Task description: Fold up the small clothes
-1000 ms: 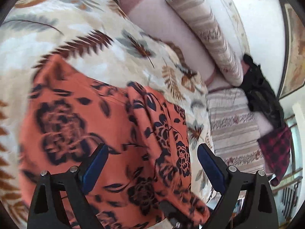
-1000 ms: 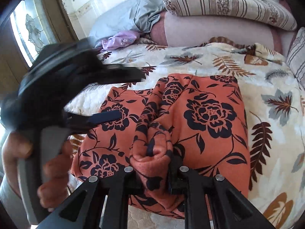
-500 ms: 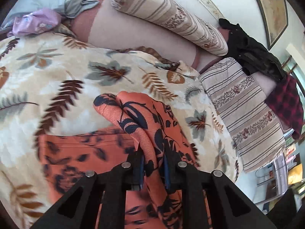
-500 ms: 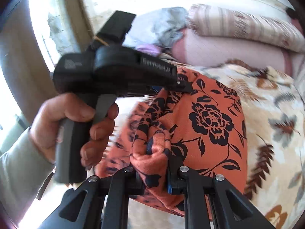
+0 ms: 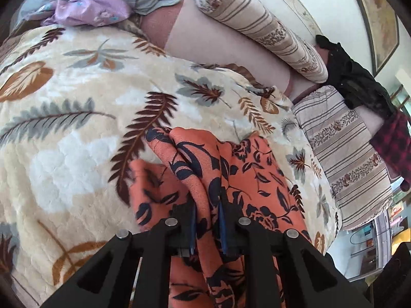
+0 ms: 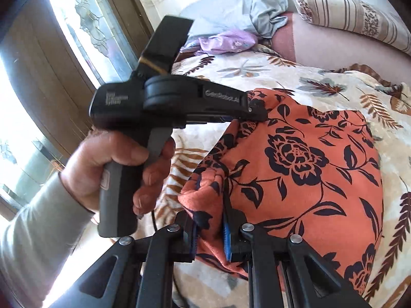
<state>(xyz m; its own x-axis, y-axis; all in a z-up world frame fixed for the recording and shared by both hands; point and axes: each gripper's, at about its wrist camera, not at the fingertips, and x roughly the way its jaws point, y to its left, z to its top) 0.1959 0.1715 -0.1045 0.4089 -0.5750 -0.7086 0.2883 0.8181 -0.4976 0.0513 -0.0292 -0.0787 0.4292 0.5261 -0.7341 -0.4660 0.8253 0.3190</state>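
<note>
An orange garment with black flowers [image 6: 308,159] lies on a leaf-print blanket [image 5: 77,133] on a bed. In the left wrist view my left gripper [image 5: 207,220] is shut on a bunched fold of the orange garment [image 5: 195,159], lifted off the blanket. My right gripper [image 6: 210,220] is shut on another bunched edge of the same cloth near the bed's front. In the right wrist view the left gripper [image 6: 253,114] reaches in from the left, held by a hand [image 6: 110,161], with the garment's far edge pinched at its tip.
Striped pillows [image 5: 262,25] and a pink bolster [image 5: 226,48] line the bed's head. A lilac cloth [image 5: 87,10] and a grey garment [image 6: 241,7] lie at the far corner. Black and red-checked clothes [image 5: 367,95] hang at the right. A window [image 6: 84,23] stands left.
The left gripper closed on a fold of the orange garment and carried it across the blanket. The right gripper kept its hold and moved too, so the cloth is drawn up between them.
</note>
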